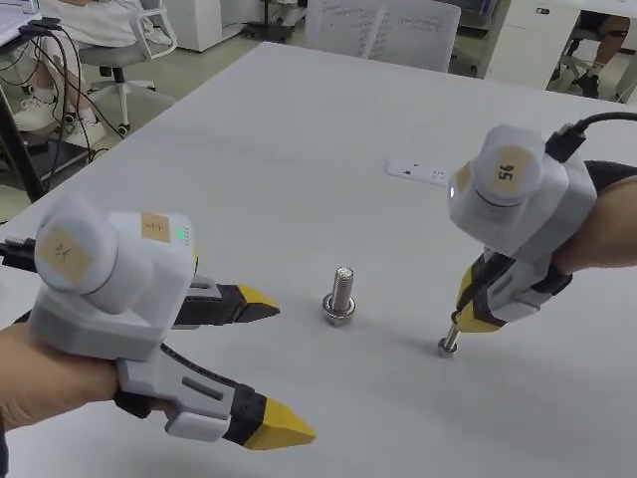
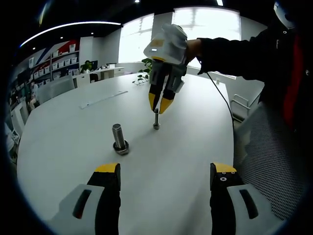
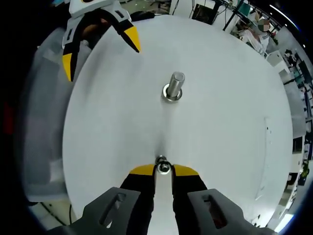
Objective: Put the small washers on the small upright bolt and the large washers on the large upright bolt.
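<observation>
Looking down in the head view, the white table (image 1: 299, 149) lies bare and wide around two bolts. One large bolt (image 1: 339, 296) stands mid-table and one small bolt (image 1: 448, 346) stands well apart to its right, both far from the edges. The left gripper (image 1: 271, 366) gapes wide and holds nothing. In the left gripper view, the right gripper (image 2: 160, 104) points down onto the small bolt's top. In the right gripper view, its jaws stand close on either side of that bolt; whether they are pinching it, I cannot tell.
</observation>
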Demonstrator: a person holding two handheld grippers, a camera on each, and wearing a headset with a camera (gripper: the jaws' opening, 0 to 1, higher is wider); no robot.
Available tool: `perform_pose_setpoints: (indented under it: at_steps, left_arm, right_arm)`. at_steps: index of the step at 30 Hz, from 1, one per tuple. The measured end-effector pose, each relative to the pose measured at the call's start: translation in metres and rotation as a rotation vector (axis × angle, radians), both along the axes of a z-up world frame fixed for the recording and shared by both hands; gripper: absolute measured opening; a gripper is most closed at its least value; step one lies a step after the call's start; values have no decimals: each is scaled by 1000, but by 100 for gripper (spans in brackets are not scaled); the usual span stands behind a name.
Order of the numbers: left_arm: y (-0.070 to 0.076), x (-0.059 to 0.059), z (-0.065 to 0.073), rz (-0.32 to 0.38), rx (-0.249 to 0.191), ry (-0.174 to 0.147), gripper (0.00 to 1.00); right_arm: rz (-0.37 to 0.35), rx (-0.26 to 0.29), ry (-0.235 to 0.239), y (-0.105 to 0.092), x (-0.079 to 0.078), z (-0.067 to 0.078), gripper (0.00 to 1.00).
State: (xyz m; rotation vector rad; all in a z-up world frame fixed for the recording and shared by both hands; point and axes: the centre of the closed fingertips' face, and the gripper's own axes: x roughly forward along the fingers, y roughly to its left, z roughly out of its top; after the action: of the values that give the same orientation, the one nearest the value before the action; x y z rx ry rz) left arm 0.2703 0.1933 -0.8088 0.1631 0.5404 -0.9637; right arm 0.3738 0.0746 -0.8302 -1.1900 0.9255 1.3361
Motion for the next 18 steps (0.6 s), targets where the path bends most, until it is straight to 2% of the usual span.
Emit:
perform_pose_setpoints:
  at_steps: [8,18]
  left_arm:
    - [1,0,-2,0,2,4,74]
    - [2,0,-4,4,4,10,74]
  right_arm:
    - [-1,-11,17,-1,-1,-17,13]
    - [-3,-18,32,-1,-3,-31,13]
